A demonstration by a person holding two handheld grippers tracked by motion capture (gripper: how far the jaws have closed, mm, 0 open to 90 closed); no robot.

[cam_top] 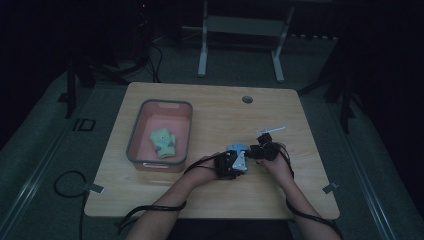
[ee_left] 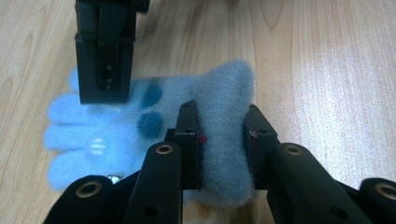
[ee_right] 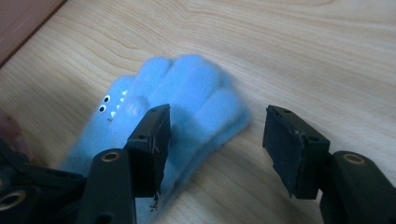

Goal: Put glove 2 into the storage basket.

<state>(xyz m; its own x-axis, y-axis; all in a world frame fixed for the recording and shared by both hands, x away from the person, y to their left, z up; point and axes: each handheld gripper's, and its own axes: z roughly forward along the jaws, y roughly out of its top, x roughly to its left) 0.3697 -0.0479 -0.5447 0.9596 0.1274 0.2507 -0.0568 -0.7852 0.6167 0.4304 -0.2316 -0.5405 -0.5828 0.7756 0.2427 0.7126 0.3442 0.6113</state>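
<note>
From the high view, a wooden table [cam_top: 210,107] stands in a dim room with a carpeted floor and a white frame behind it. A pink bin [cam_top: 141,131] sits toward the table's left edge with a green glove [cam_top: 163,142] inside. Near the front edge, right of centre, both hands meet over a blue glove [cam_top: 236,148].

In the left gripper view, the left gripper [ee_left: 223,135] is clamped on the glove's bunched cuff [ee_left: 224,140], probably to pin it while the other end is handled. The right gripper [ee_left: 105,51] hangs over the glove's fingers.

In the right gripper view, the right gripper [ee_right: 215,142] has its jaws standing wide, straddling the blue fingers [ee_right: 187,98] without pressing them, apparently lining up a grip.
</note>
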